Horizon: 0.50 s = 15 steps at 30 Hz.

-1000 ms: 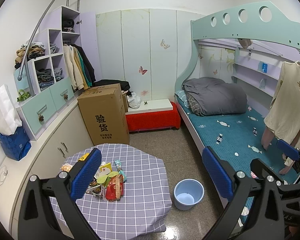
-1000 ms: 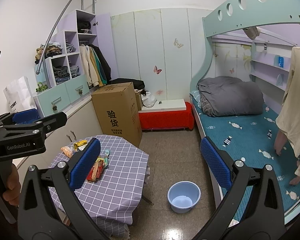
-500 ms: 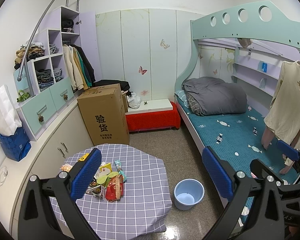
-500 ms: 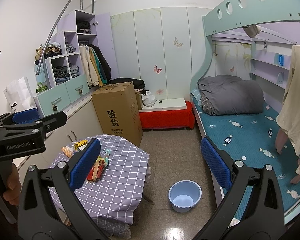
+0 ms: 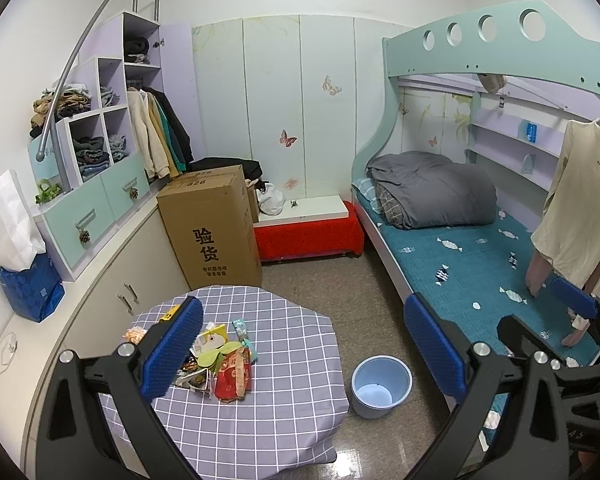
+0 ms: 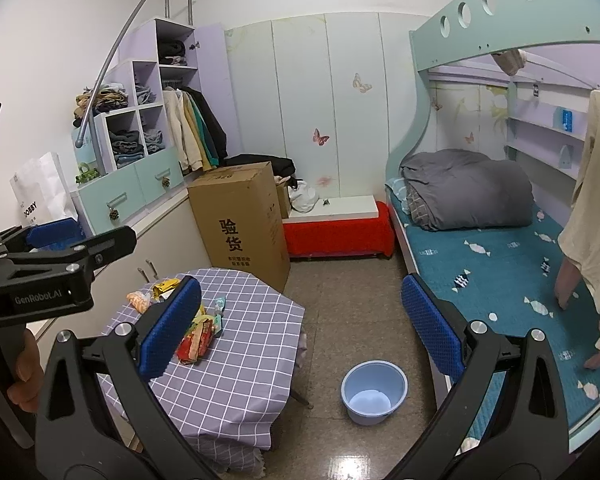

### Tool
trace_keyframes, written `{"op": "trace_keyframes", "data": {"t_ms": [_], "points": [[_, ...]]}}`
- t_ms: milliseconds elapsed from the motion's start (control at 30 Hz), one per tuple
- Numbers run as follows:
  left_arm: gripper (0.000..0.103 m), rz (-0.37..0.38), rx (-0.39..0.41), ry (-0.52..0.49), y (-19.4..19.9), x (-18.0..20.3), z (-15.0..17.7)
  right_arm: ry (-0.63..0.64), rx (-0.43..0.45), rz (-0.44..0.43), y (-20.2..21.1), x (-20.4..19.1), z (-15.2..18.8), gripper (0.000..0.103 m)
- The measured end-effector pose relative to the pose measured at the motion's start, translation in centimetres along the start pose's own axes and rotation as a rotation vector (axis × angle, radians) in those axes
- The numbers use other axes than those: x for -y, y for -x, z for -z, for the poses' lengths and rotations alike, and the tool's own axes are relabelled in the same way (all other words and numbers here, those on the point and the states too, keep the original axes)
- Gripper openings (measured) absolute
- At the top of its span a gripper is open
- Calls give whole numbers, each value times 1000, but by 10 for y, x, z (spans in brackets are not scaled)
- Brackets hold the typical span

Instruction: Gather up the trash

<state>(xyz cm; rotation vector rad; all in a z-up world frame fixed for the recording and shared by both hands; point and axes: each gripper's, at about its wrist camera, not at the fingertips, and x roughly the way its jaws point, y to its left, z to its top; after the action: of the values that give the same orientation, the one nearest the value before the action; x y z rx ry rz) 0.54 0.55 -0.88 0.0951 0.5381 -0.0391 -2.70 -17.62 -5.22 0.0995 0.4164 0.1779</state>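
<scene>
We hold both tools up over a small bedroom, well above everything. The left tool [image 5: 304, 344] stands wide, its blue pads far apart and gripping nothing. The right tool [image 6: 300, 324] is likewise spread wide and empty. In the right wrist view, the left tool's black frame juts in at 9 o'clock, with a hand [image 6: 18, 372] wrapped round its handle.

The trash [image 5: 220, 364] lies in a loose heap on the surface [image 5: 284, 400], which is draped in a grey checked cloth. The heap sits toward the surface's 9 o'clock side. A red wrapper [image 5: 233, 374] is nearest us, with green and yellow packets touching it on the far side. A small yellow wrapper [image 6: 165, 286] and an orange snack packet [image 6: 139, 301] lie apart from the heap, near the far left edge. The left pad hides part of the pile in both views.

A pale blue bucket [image 5: 381, 385] stands upright on the floor, at 3 o'clock from the surface and apart from it. It lies between the surface and the bed [image 5: 460, 264]. We cannot tell whether it holds anything.

At 12 o'clock from the surface a tall cardboard box [image 5: 212, 228] stands on the floor, close to the surface's far edge. Beside the box, toward 1 o'clock, is a low red bench [image 5: 308, 236] with a white top. A folded grey quilt [image 5: 432, 190] rests at the head of the bed. Cream clothing [image 5: 580, 208] hangs at 3 o'clock over the mattress.
</scene>
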Motion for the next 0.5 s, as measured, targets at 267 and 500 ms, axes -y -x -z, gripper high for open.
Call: {"op": "trace_keyframes", "data": {"t_ms": [267,500], "points": [[99,-4,5,-1,2,-7,3,21,-1,-1,-6,-16,-4,98],[99,-12,17,7,3,-19,5,33,-9,0,-10,-23,-9,98]]}}
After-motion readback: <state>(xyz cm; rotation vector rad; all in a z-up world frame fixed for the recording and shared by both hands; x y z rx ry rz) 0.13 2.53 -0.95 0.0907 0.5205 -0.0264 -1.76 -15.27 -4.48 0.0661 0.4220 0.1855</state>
